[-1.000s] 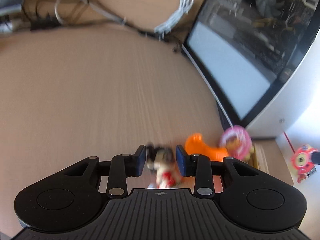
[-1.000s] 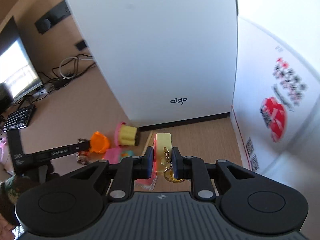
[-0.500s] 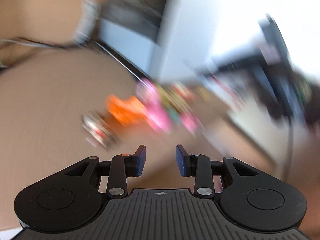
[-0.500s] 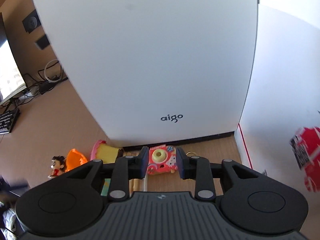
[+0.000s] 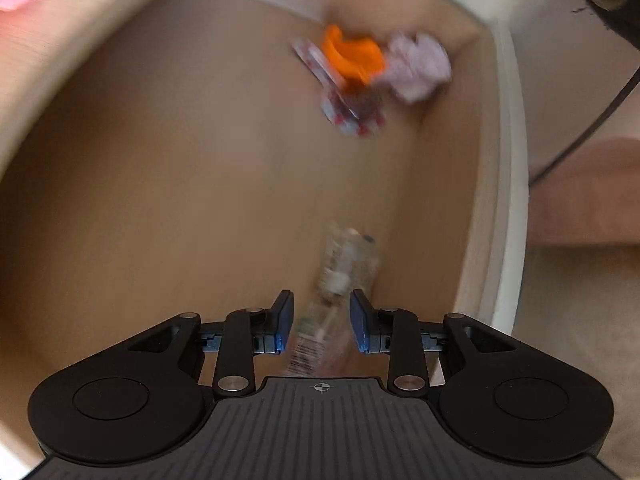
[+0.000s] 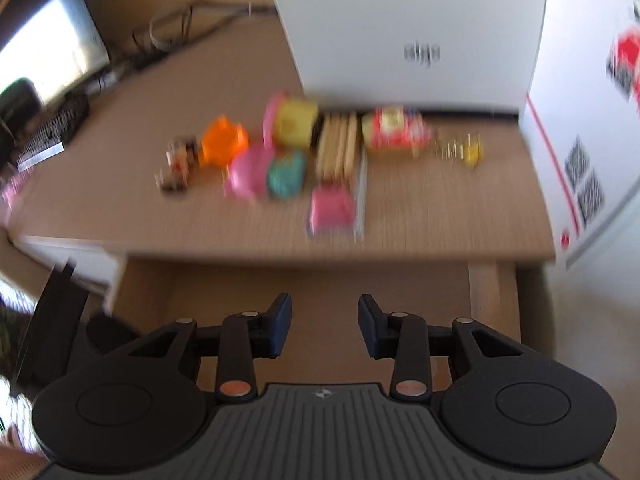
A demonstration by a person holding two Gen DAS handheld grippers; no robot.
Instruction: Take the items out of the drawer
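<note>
In the left wrist view I look down into an open wooden drawer (image 5: 180,200). A blurred clear packet with a barcode (image 5: 340,276) lies under my open left gripper (image 5: 322,322), between the fingers but not pinched. An orange toy (image 5: 354,58), a pale lilac toy (image 5: 418,66) and a flat red-and-white packet (image 5: 344,110) sit in the far right corner. My right gripper (image 6: 325,326) is open and empty, held off the desk's front edge. On the desk (image 6: 440,216) lie several toys: a small figurine (image 6: 178,162), an orange piece (image 6: 224,142), pink ones (image 6: 334,208) and a red-and-yellow toy (image 6: 394,128).
A white computer case (image 6: 400,20) stands behind the toys. A monitor (image 6: 48,52), a keyboard (image 6: 52,132) and cables (image 6: 168,32) are at the left. A white box with red print (image 6: 592,120) borders the desk on the right. The drawer's white front panel (image 5: 508,200) is at the right.
My left gripper let go of the figurine on the desk and swung down into the drawer. My right gripper released the red-and-yellow toy, opened and pulled back from the desk.
</note>
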